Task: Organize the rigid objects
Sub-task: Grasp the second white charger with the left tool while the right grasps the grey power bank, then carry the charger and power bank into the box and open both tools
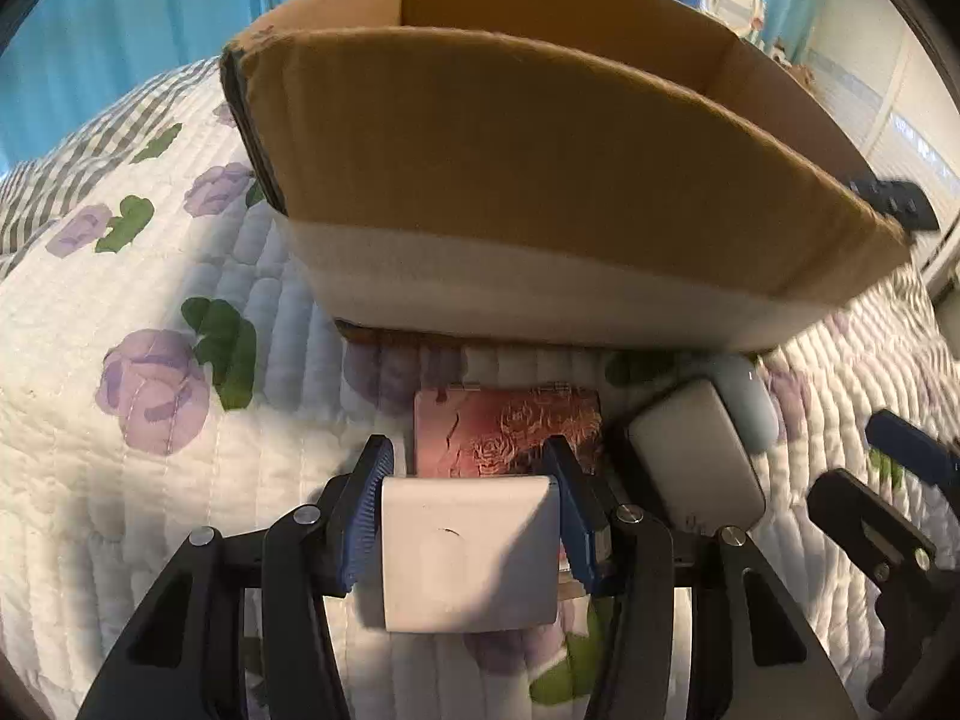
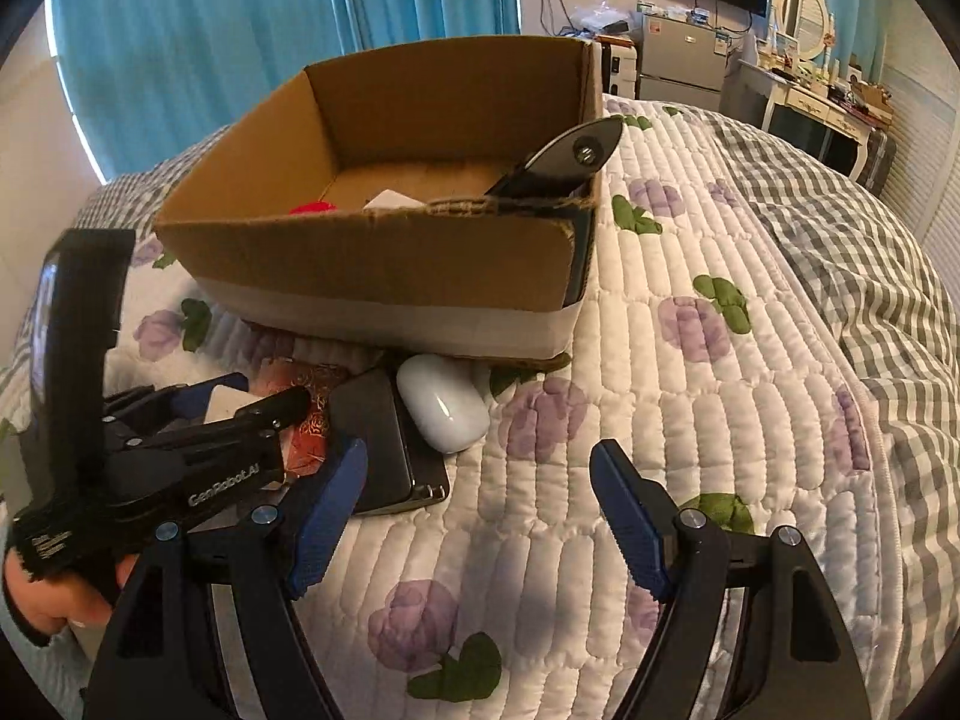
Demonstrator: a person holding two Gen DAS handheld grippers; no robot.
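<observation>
My left gripper [image 1: 471, 480] is shut on a white square block [image 1: 468, 552] and holds it just above the quilt, in front of the open cardboard box [image 1: 540, 192]. Under it lies a red rose-patterned case [image 1: 510, 426], with a grey power bank [image 1: 696, 456] and a white mouse [image 1: 750, 408] to its right. My right gripper [image 2: 480, 474] is open and empty over the quilt, right of the power bank [image 2: 378, 438] and mouse [image 2: 444, 402]. The left gripper [image 2: 240, 420] shows at left. The box [image 2: 384, 264] holds a red thing [image 2: 312, 207], a white thing [image 2: 390, 199] and a black tool [image 2: 570, 162].
All lies on a bed with a white floral quilt [image 2: 690, 420] and a grey checked blanket [image 2: 870, 276]. Blue curtains [image 2: 240, 30] hang behind. A dresser with mirror [image 2: 804, 84] and a small fridge [image 2: 678, 60] stand at the far right.
</observation>
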